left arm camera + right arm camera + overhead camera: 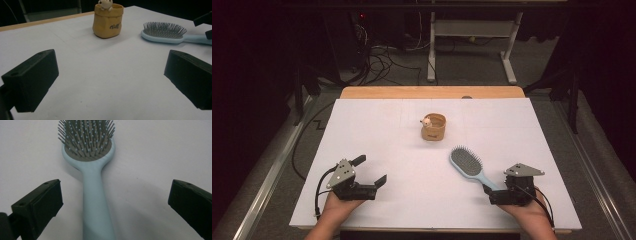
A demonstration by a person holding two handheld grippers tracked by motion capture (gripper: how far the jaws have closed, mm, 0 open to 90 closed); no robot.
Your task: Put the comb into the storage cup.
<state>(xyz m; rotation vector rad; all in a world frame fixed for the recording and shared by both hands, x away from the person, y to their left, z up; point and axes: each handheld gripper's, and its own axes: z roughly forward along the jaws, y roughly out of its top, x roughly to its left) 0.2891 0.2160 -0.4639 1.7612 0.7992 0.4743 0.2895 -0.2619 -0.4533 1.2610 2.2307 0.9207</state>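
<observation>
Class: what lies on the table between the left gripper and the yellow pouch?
Nothing: bare white table runs from the left gripper to the yellow pouch, shown in the left gripper view.

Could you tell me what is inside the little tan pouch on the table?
A small pale figure peeks over the pouch's rim; the pouch wall hides its lower part and anything deeper inside.

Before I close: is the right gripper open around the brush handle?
Open: right gripper jaws stand wide, clear of the hairbrush handle between them.
</observation>
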